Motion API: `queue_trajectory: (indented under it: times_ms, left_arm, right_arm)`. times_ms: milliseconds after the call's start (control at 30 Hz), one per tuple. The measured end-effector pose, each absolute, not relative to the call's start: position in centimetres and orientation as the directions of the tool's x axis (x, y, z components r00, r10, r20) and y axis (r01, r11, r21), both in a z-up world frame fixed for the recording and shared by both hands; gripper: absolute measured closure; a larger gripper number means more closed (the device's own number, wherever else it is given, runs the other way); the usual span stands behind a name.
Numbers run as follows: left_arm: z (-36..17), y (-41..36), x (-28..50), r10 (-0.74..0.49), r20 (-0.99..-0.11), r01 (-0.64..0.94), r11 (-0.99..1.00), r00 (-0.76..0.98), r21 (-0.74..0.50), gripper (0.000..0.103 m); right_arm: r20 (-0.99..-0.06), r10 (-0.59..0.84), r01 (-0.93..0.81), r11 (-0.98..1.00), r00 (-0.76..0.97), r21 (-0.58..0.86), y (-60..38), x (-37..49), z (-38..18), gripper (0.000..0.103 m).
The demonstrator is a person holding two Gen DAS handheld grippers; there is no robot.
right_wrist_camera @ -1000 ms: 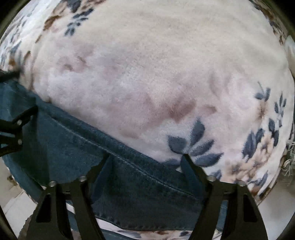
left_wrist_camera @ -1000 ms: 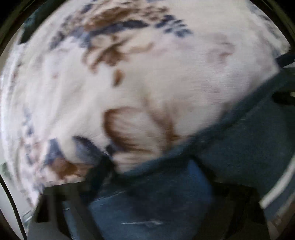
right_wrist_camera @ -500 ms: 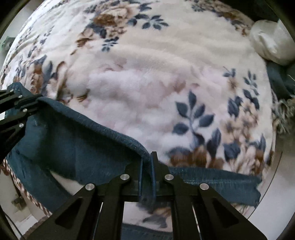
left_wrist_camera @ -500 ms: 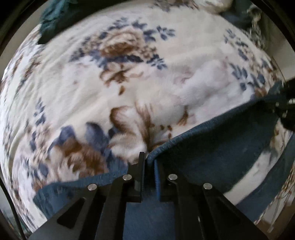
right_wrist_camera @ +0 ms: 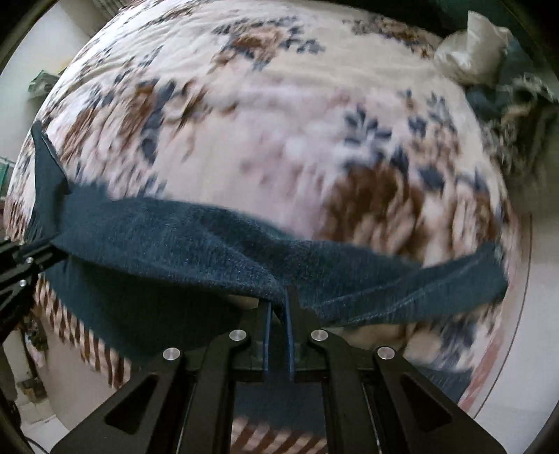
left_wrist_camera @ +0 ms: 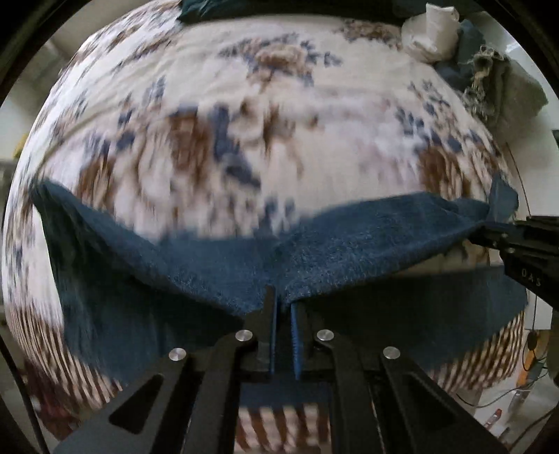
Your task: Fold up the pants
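- In the left wrist view, the left edge of the pants is hanging down in a dark blue drape over the floral blanket, and its outer corner is reaching towards the blanket's left side.
- At the bottom middle of that view, the left gripper is pinching the denim edge, its jaws closed tight on the cloth with only the fabric's thickness between the blue pads.
- From that grip the edge of the pants is stretching rightward to the right gripper, which is coming in from the right rim and gripping the same edge, with a small flap of denim sticking up just beyond it.
- At the upper right, a white bundle and some grey fringed cloth are lying at the far end of the blanket.
- In the right wrist view, the left gripper is showing at the left rim, clamping the cloth beneath a pointed flap of denim.
- The pants are spanning from there to the bottom middle as a raised band above the blanket, with a darker layer sagging below it.
- The right gripper is squeezing the edge between nearly touching jaws, holding nothing else.
- To its right, a narrower strip of denim is trailing off towards the right side of the blanket, blurred.
- The white bundle is sitting at the upper right.
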State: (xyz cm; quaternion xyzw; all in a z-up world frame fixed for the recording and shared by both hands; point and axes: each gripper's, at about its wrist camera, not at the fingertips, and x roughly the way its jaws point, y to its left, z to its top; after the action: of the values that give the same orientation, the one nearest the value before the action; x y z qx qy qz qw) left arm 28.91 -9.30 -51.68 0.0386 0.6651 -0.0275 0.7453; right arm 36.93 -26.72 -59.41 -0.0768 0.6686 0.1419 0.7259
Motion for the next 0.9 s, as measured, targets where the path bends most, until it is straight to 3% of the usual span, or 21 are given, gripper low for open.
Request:
queue_trajectory:
  times_ms: [333, 467, 500, 567, 600, 633, 667, 767, 900]
  left_arm:
    - [-61.1, -8.7, 22.3, 0.033, -0.997, -0.031, 0.999, -0.065, 0.035, 0.099]
    - [-61.5, -8.5, 22.3, 0.032, -0.994, -0.047, 0.998, -0.101, 0.037, 0.090]
    - [-60.8, -8.4, 22.2, 0.026, -0.995, -0.055, 0.998, -0.097, 0.032, 0.086]
    - [-58.4, -8.5, 21.9, 0.057, -0.997, -0.054, 0.997, -0.055, 0.060, 0.056]
    - [-57.3, -8.5, 21.7, 0.076, -0.997, -0.059, 0.995, -0.029, 0.077, 0.046]
    - [-56.0, -8.5, 21.7, 0.087, -0.996, -0.076, 0.993, 0.001, 0.086, 0.024]
    - [-55.1, -8.6, 21.7, 0.099, -0.995, -0.090, 0.991, 0.021, 0.096, 0.013]
    - [-54.0, -9.5, 22.6, 0.168, -0.983, -0.095, 0.982, 0.070, 0.161, 0.012]
    - [-56.0, -11.0, 25.4, 0.240, -0.967, -0.057, 0.970, 0.088, 0.236, 0.012]
  right_arm:
    - [-0.997, 0.044, -0.376, 0.924, -0.056, 0.062, -26.0, 27.7, -69.2, 0.093]
    - [-0.992, 0.041, -0.370, 0.925, -0.116, 0.082, -26.3, 27.6, -69.8, 0.080]
    - [-0.988, 0.076, -0.340, 0.933, -0.133, 0.117, -26.9, 27.8, -69.0, 0.071]
    - [-0.979, 0.150, -0.260, 0.948, -0.142, 0.183, -28.8, 28.3, -67.4, 0.009]
    - [-0.971, 0.198, -0.197, 0.955, -0.136, 0.223, -30.4, 28.6, -66.2, 0.008]
    - [-0.964, 0.238, -0.136, 0.958, -0.121, 0.254, -31.9, 28.9, -65.3, 0.008]
    - [-0.956, 0.272, -0.038, 0.960, -0.105, 0.278, -34.4, 29.5, -64.2, 0.008]
    - [-0.957, 0.288, 0.174, 0.945, -0.047, 0.276, -40.3, 31.4, -63.1, 0.008]
    - [-0.980, 0.195, 0.422, 0.887, 0.027, 0.188, -48.5, 35.6, -64.4, 0.008]
